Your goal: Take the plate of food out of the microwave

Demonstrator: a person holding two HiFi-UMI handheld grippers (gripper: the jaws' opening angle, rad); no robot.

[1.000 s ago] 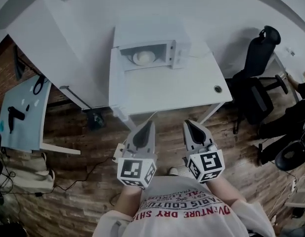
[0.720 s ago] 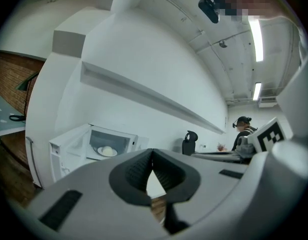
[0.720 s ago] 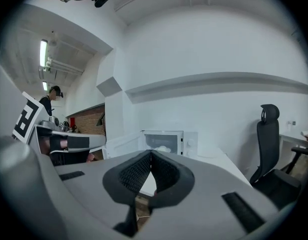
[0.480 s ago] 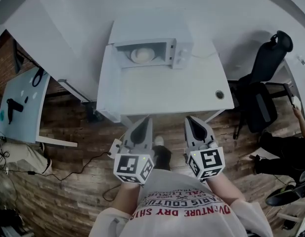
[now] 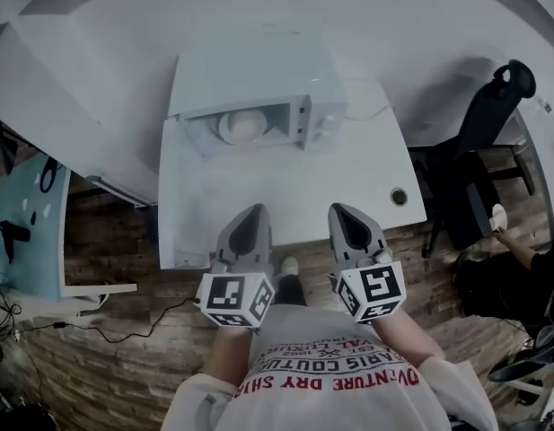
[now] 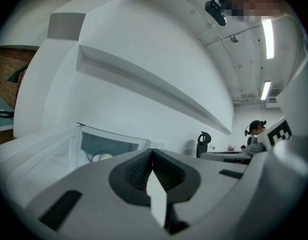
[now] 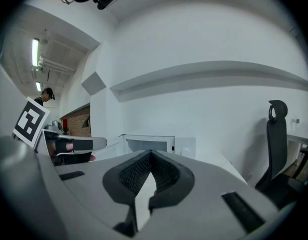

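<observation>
A white microwave (image 5: 259,79) stands at the back of a white table (image 5: 348,173), with its door (image 5: 180,196) swung open to the left. Inside it lies a pale plate of food (image 5: 241,126), also visible in the left gripper view (image 6: 101,157). My left gripper (image 5: 252,210) and right gripper (image 5: 341,208) hover side by side over the table's front edge, well short of the microwave. Both point toward it. In the gripper views the left jaws (image 6: 152,151) and the right jaws (image 7: 151,154) are shut with nothing between them.
A black office chair (image 5: 479,142) stands right of the table, with a person (image 5: 514,250) seated beyond it. A light blue table (image 5: 25,223) with tools is at the left. Cables (image 5: 124,326) run over the wooden floor. The tabletop has a round cable hole (image 5: 399,197).
The person has walked toward the table, so the microwave appears nearer and larger. Both grippers have moved from over the floor to the table's front edge. Their jaws stayed shut.
</observation>
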